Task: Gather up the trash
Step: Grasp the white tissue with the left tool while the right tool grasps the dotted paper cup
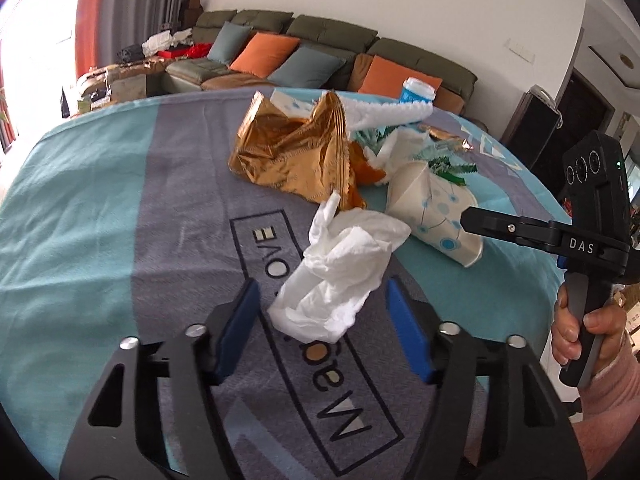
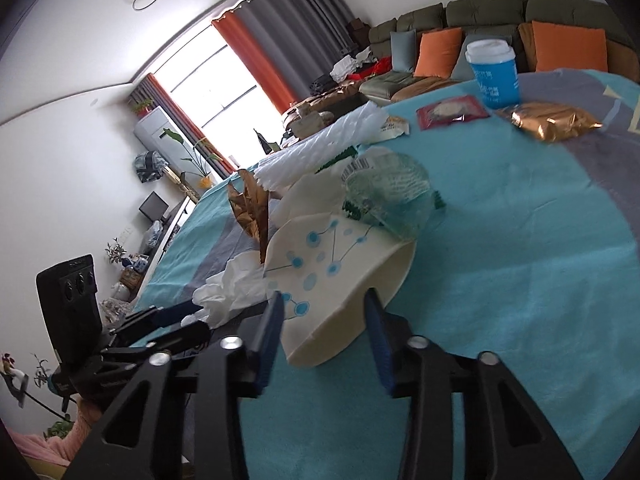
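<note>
Between the left gripper (image 1: 322, 312) fingers lies a crumpled tissue (image 1: 340, 272), untouched.

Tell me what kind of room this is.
Most likely a home living room: a long green sofa with orange cushions, curtains at a bright window, and a floor-standing air conditioner.

1. The left gripper (image 1: 322, 334) hangs over the cloth-covered surface (image 1: 100, 220), a crumpled white tissue (image 1: 340, 272) between its blue fingers (image 1: 236, 328), untouched by either.
2. A gold foil wrapper (image 1: 296, 152) lies behind.
3. The right gripper (image 1: 466, 220) reaches a crushed paper cup (image 1: 436, 216).
</note>
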